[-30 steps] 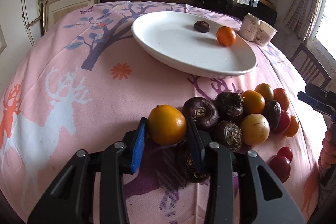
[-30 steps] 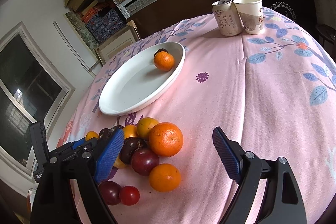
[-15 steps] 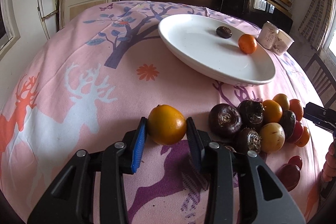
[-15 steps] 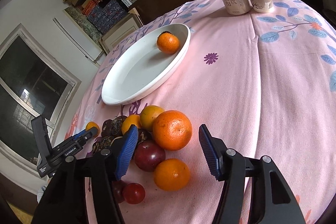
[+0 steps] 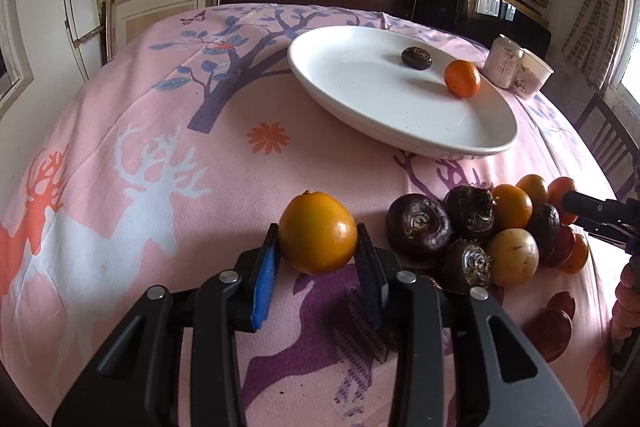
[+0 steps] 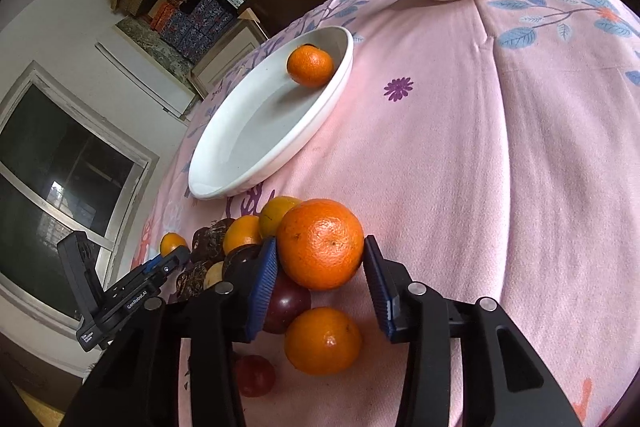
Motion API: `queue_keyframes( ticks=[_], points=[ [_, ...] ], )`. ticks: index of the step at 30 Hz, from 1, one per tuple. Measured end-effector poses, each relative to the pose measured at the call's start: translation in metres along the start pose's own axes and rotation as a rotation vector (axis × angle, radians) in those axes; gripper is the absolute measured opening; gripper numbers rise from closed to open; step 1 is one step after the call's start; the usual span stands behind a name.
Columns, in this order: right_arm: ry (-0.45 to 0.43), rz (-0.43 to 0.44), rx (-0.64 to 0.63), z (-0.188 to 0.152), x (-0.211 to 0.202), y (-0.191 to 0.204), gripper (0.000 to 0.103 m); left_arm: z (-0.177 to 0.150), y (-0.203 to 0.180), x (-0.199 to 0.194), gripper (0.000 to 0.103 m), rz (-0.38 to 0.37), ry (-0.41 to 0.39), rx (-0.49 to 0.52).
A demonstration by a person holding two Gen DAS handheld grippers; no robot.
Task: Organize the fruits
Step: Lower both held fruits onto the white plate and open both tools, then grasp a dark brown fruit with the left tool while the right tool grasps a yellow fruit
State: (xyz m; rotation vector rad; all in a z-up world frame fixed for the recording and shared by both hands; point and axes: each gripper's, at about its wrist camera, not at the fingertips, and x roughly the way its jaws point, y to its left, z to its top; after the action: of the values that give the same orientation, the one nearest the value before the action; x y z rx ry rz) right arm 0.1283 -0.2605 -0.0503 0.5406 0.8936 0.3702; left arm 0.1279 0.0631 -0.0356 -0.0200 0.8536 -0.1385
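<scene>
Left gripper [image 5: 318, 261] clamps a yellow-orange fruit [image 5: 317, 231], likely bound for the white plate [image 5: 472, 143] at 1 o'clock. Right gripper [image 6: 320, 273] brackets the big orange [image 6: 320, 243] atop the fruit pile [image 5: 480, 227]; contact unclear, cannot tell if gripping.

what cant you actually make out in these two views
- Right wrist view: the dark fruit on the plate is almost wholly hidden behind the small orange.
- Right wrist view: whether the right gripper has closed on the large orange; its right pad's contact is unclear.
- Left wrist view: a dark fruit is hidden behind the left gripper.
</scene>
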Motion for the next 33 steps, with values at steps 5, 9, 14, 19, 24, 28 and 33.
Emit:
queue_keyframes(
  ticks=[5, 9, 14, 19, 24, 28, 33],
  points=[
    [-0.117, -0.039, -0.040, 0.007, -0.023, 0.007, 0.044, 0.016, -0.004, -0.027, 0.036, -0.019, -0.097, -0.013],
    [-0.145, -0.012, -0.075, 0.031, -0.026, 0.025, 0.044, 0.051, -0.018, -0.032, 0.036, -0.039, -0.124, 0.003],
    [-0.113, -0.003, -0.123, 0.061, 0.008, 0.058, 0.044, 0.088, -0.040, -0.004, 0.036, -0.049, -0.111, 0.017],
    [-0.085, -0.057, -0.182, 0.076, 0.046, 0.073, 0.045, 0.094, -0.044, 0.034, 0.036, -0.071, -0.049, 0.008],
    [-0.113, -0.090, -0.193, 0.076, 0.048, 0.065, 0.056, 0.088, -0.041, 0.045, 0.055, -0.052, -0.033, 0.028],
    [-0.137, -0.059, -0.172, 0.073, 0.034, 0.062, 0.056, 0.084, -0.037, 0.031, 0.062, -0.066, -0.058, 0.022],
    [-0.142, -0.065, -0.148, 0.057, 0.017, 0.050, 0.059, 0.071, -0.030, 0.018, 0.071, -0.020, -0.079, 0.015]
  ],
)
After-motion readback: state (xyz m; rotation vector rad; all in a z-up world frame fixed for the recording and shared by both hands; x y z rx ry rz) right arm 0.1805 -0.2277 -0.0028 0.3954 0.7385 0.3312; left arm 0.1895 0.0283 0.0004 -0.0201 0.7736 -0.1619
